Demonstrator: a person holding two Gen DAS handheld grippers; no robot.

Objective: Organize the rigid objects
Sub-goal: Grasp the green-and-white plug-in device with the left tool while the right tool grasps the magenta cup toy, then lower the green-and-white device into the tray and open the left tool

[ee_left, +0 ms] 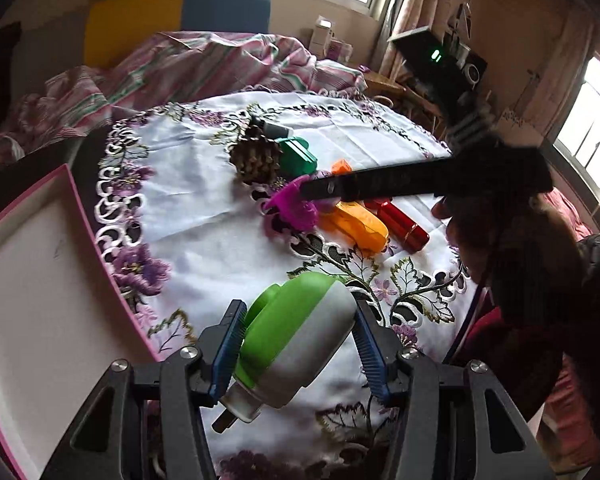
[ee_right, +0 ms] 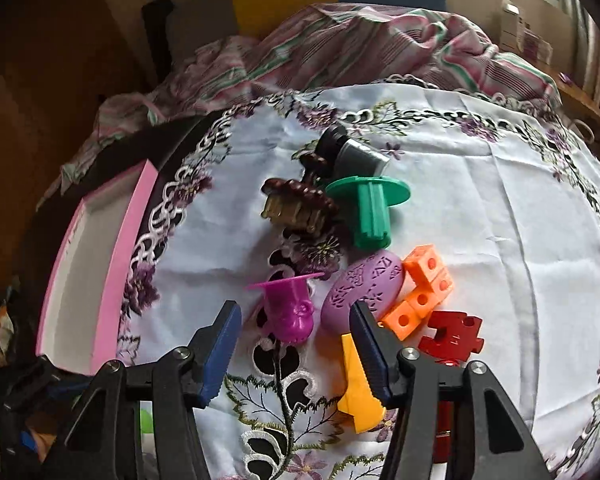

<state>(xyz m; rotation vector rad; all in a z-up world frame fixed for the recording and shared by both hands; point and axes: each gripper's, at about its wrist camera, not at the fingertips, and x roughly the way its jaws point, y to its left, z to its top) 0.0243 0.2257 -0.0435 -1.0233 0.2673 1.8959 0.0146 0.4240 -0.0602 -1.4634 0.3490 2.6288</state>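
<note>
My left gripper (ee_left: 298,338) is shut on a green and grey plastic device (ee_left: 296,336), held above the embroidered tablecloth (ee_left: 204,208). A pink-rimmed white box (ee_left: 40,300) lies to its left; it also shows in the right wrist view (ee_right: 108,264). My right gripper (ee_right: 296,332) is open, low over the cloth, with a magenta flanged piece (ee_right: 290,308) between its fingers. Beside it lie a purple oval (ee_right: 364,288), orange cubes (ee_right: 424,292), a red puzzle piece (ee_right: 454,336), a yellow piece (ee_right: 358,388), a green flanged piece (ee_right: 370,208), a pine cone (ee_right: 296,204) and a grey cylinder (ee_right: 352,152).
A rumpled striped bed cover (ee_left: 188,64) lies behind the table. A desk with electronics (ee_left: 440,64) stands at the back right. The person's arm (ee_left: 540,264) is at the right. A red cylinder (ee_left: 404,224) lies near the yellow piece (ee_left: 356,226).
</note>
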